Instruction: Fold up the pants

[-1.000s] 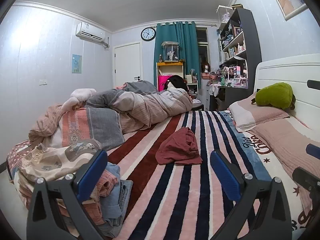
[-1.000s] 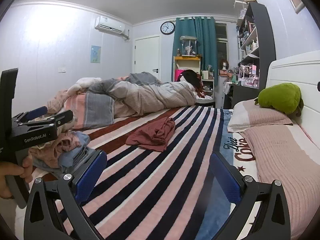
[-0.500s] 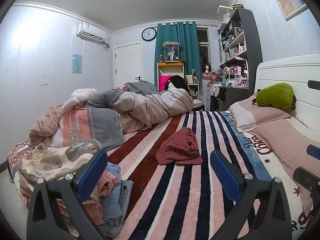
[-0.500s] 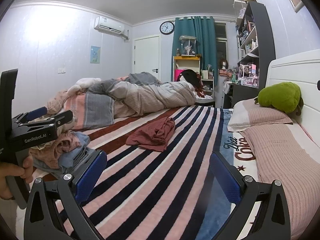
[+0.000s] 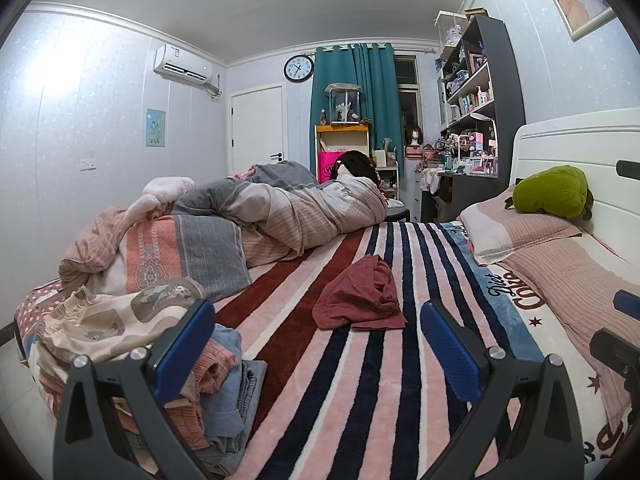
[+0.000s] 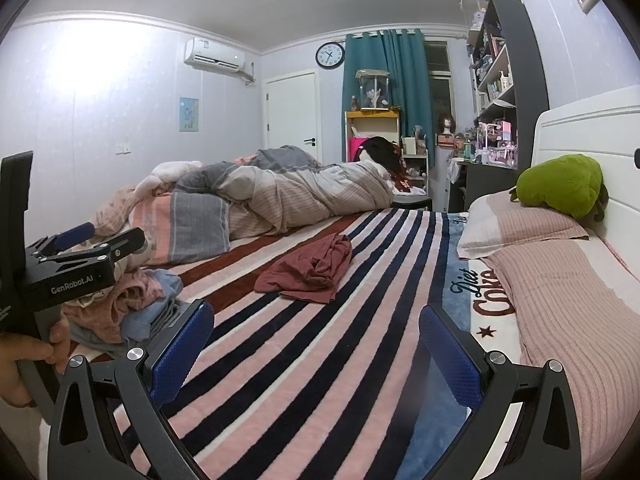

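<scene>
While both tongs hang over the near end of the bed, the red pants lie crumpled ahead on the striped blanket, well apart from either. In the left view the pants sit dead ahead, just above the gap between the blue pads. In the right view they lie ahead and a little left of centre. So my guess is the left tongs are nearer and better lined up. The heap's long axis runs roughly away from the cameras, angled slightly right; waistband and leg ends can't be told apart in the bunching.

Both tongs are spread wide with nothing between the pads: left as above, right tongs the same. The left tongs also show at the left edge of the right view, gripped by a hand.

A clothes pile sits on the bed's near left corner, just beside the left tongs' left finger. A rolled duvet lies across the far end, pillows along the right, a green plush on top.

Writing: "GenRobot.AI" on the left tongs' body in the right view; "Diet Coke"-style script on the blue sheet, partly cut off. The wall clock face is too small to read.
</scene>
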